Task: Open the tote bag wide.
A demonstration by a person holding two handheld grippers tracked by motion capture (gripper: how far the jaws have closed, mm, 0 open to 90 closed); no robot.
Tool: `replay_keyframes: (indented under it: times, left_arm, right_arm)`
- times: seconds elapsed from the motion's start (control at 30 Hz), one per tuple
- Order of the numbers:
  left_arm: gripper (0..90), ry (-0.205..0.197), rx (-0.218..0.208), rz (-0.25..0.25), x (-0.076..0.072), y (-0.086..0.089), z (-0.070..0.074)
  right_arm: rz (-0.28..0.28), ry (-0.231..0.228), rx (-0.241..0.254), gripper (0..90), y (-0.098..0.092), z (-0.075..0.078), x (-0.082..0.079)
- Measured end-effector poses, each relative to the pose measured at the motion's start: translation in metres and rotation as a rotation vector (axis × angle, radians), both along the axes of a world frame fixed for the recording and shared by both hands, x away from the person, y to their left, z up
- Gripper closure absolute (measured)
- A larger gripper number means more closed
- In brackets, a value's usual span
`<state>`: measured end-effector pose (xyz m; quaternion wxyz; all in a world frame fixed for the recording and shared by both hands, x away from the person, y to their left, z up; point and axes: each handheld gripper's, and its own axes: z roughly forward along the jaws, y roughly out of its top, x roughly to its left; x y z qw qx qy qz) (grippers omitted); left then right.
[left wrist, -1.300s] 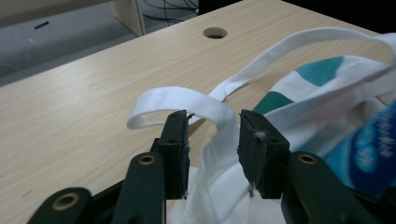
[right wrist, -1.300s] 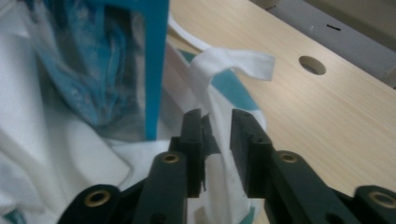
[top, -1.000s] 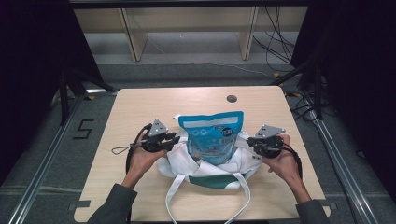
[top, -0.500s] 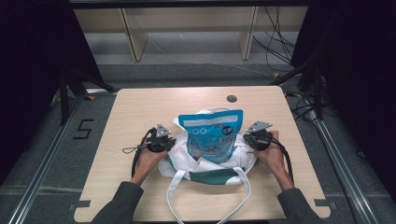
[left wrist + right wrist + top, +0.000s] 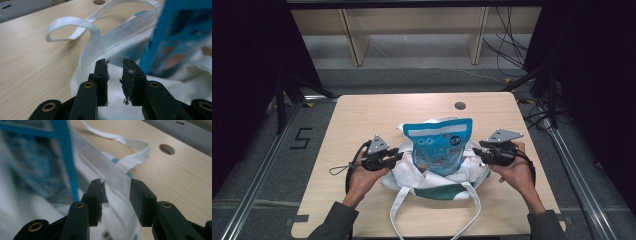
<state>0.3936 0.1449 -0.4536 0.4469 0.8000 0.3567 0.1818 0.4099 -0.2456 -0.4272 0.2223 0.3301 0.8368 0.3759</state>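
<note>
A white tote bag (image 5: 432, 181) with a teal band lies open on the wooden table (image 5: 362, 115). A blue snack pouch (image 5: 439, 145) stands upright in it. My left gripper (image 5: 399, 156) is at the bag's left rim. Its jaws have just been opening and now stand apart over white fabric (image 5: 112, 50), the left gripper (image 5: 115, 65) gripping nothing, with the pouch (image 5: 180, 32) just beyond. My right gripper (image 5: 476, 151) is at the bag's right rim. Its jaws have also just been opening, the right gripper (image 5: 116, 186) standing wide above the bag's edge (image 5: 110, 177), next to the pouch (image 5: 37, 157).
The bag's two long handles (image 5: 397, 215) trail toward the table's near edge, and another strap loop (image 5: 72, 27) lies on the far side. A round cable hole (image 5: 460, 105) sits near the far edge. Wooden shelving (image 5: 412, 30) stands beyond the table.
Both grippers pressed in close to the bag half a second ago and have drawn slightly back out. Their jaws stand wider apart now. The pouch stays upright in the bag.
</note>
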Motion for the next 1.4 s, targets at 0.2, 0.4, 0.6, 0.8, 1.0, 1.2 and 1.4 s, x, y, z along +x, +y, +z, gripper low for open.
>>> replay_keyframes:
  times: [0.2, 0.4, 0.6, 0.8, 1.0, 1.2, 1.4]
  left_arm:
    - [74.5, 0.079, -0.049, -0.047, -0.023, 0.011, -0.02]
    - [76.8, 0.115, -0.029, -0.057, -0.025, 0.005, -0.033]
    - [84.1, 0.114, 0.147, -0.114, -0.022, -0.012, -0.06]
    - [85.3, 0.099, 0.154, -0.1, -0.015, -0.014, -0.062]
    - [85.3, 0.086, 0.142, -0.067, -0.002, -0.018, -0.063]
    - [85.2, 0.081, 0.139, -0.03, 0.021, -0.022, -0.064]
    - [85.0, 0.083, 0.12, 0.01, 0.043, -0.026, -0.065]
  right_arm:
    - [0.072, 0.082, -0.01, 63.4, 0.005, -0.01, -0.031]
    - [0.148, 0.113, -0.098, 80.1, 0.011, -0.024, -0.051]
    - [0.178, 0.157, -0.179, 87.8, 0.022, -0.048, -0.05]
    - [0.144, 0.151, -0.247, 89.2, 0.023, -0.06, -0.037]
    - [0.109, 0.162, -0.222, 90.0, 0.027, -0.068, -0.02]
    - [0.083, 0.148, -0.197, 90.0, 0.023, -0.07, 0.0]
    - [0.038, 0.106, -0.169, 90.0, 0.021, -0.074, 0.029]
